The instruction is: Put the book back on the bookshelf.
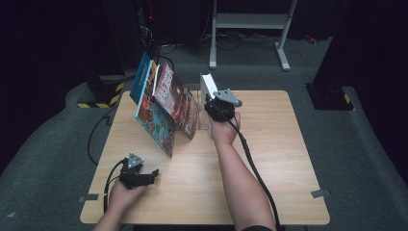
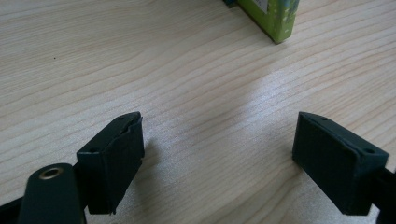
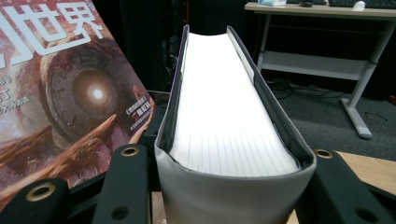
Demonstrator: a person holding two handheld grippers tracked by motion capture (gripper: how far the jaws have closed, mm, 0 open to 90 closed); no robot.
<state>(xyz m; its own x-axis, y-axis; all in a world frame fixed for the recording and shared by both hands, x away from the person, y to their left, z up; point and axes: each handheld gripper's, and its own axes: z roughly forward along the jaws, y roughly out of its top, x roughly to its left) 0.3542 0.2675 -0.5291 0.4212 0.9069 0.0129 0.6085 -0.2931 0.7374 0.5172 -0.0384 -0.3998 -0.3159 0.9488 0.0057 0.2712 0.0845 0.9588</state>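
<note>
Your wooden counter carries a row of books leaning toward its far left corner. The largest of these are the two colourful covers: a reddish-brown one with a glowing eye-like disc on its face, and a blue-edged one just behind it to the left. Just beside them to the right stands the thick book with a pale grey cover, upright, its white page block facing up toward you. Your right gripper is clamped across that book's thickness near its lower end; in the right gripper view a jaw sits flat against each cover of the thick book. Your left gripper rests low at the counter's near left, well apart from the books, jaws spread wide with bare wood between them.
</note>
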